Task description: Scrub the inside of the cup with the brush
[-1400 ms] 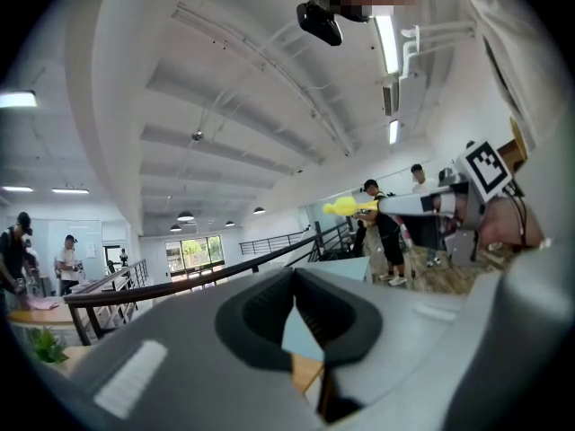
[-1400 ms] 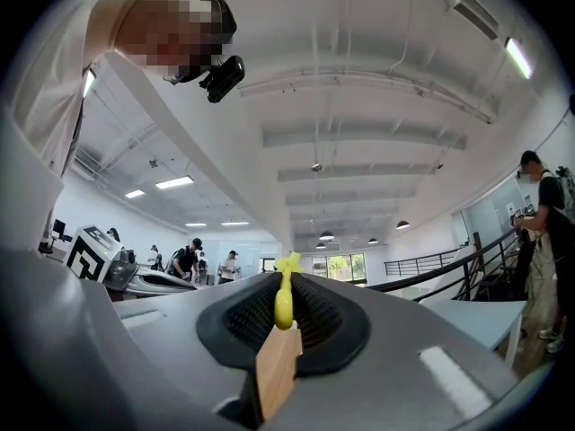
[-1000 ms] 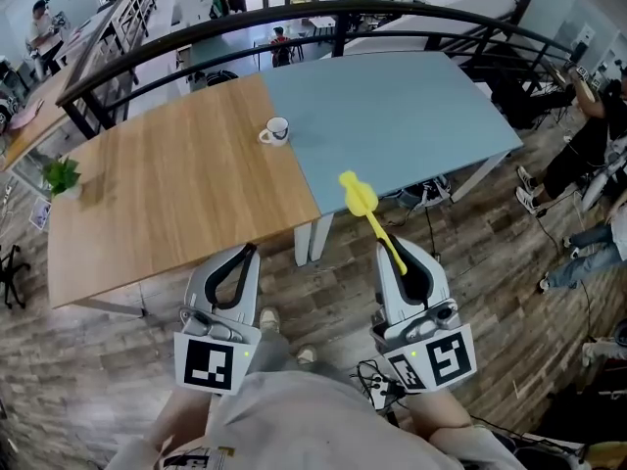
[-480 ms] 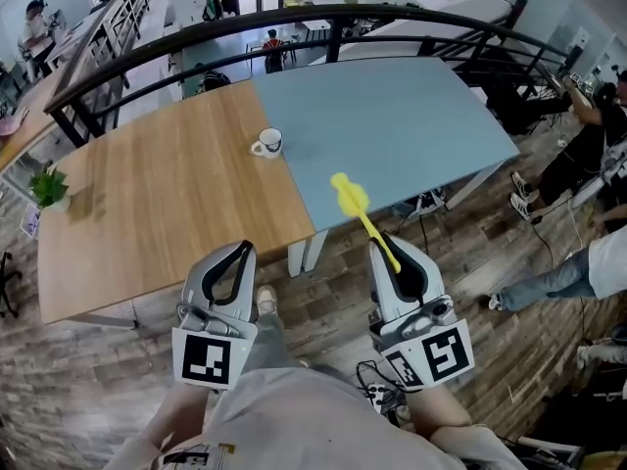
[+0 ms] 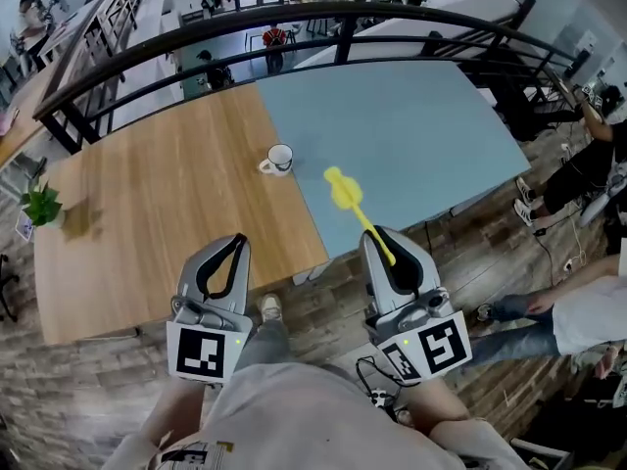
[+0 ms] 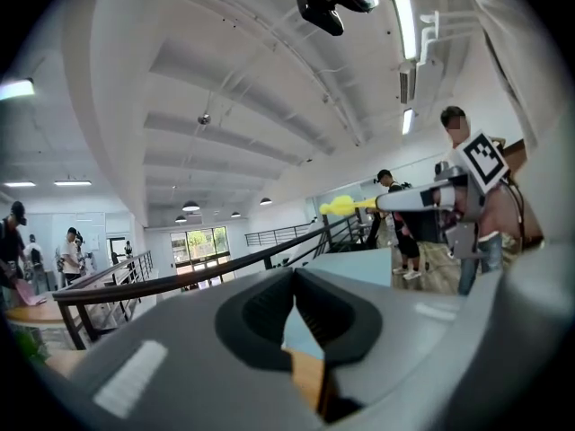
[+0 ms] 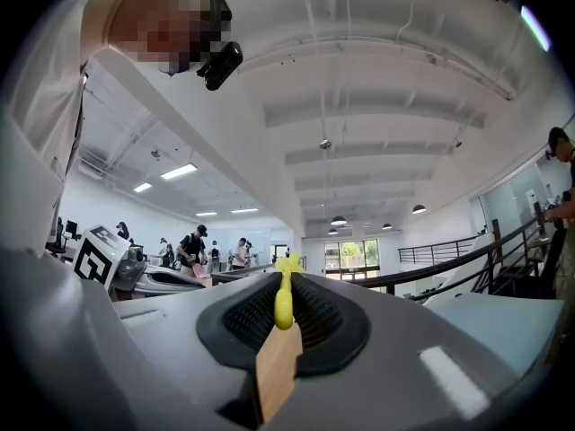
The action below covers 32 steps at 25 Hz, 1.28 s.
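Note:
A white cup point(image 5: 279, 159) with a handle stands on the table where the wood half point(image 5: 147, 204) meets the blue half point(image 5: 411, 125). My right gripper point(image 5: 384, 244) is shut on the handle of a yellow brush point(image 5: 345, 192), whose head points up and forward toward the table; the right gripper view shows the brush point(image 7: 284, 296) between the closed jaws. My left gripper point(image 5: 226, 258) is shut with nothing in it, held level beside the right one, near the table's front edge. Both are well short of the cup.
A small potted plant point(image 5: 41, 206) sits at the wood half's left end. A black railing point(image 5: 294, 18) curves behind the table. People stand at the right point(image 5: 598, 116) on the plank floor; cables lie under the table's right end.
The view has shifted closer to the table; both grippers and the brush now sit nearer the table's front edge, with the cup lower in view. Both jaws stayed shut.

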Tool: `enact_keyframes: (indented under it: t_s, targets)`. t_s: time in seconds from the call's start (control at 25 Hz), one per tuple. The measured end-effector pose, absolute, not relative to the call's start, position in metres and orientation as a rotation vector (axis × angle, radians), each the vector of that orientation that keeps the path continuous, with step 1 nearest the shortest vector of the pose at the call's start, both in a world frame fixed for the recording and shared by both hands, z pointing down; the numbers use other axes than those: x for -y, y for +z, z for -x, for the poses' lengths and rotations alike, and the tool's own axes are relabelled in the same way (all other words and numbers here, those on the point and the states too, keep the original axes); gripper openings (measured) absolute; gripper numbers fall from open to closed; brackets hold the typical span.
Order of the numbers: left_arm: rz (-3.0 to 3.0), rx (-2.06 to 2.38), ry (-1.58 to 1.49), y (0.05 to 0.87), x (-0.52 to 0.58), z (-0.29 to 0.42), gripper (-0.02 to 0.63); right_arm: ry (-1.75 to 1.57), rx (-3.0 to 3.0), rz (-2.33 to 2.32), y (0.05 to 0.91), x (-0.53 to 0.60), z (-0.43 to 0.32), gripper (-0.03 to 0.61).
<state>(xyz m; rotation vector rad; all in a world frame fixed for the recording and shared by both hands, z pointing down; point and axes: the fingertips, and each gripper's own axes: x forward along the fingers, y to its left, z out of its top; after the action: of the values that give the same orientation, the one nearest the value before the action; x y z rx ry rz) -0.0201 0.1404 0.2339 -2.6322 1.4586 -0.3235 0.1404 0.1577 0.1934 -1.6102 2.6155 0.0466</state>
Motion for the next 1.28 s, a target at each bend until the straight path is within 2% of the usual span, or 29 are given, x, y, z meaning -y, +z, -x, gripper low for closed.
enact_keyframes:
  t_s: [0.4, 0.68, 1.0, 1.28]
  targets:
    - [2.695, -1.409, -0.323, 0.236, -0.026, 0.069, 0.012, 0.024, -2.638, 1.661, 0.185, -0.041, -0.089, 0.034]
    - [2.705, -1.401, -0.328, 0.25, 0.012, 0.102, 0.026, -0.011, -2.672, 1.689, 0.197, -0.002, -0.064, 0.035]
    - [2.719, -1.376, -0.339, 0.259, 0.027, 0.097, 0.043, -0.07, -2.745, 1.671, 0.212, 0.014, -0.07, 0.034]
    - [2.74, -1.396, -0.395, 0.276, 0.043, 0.078, 0.104, -0.098, -2.94, 1.592, 0.234, 0.04, -0.087, 0.034]
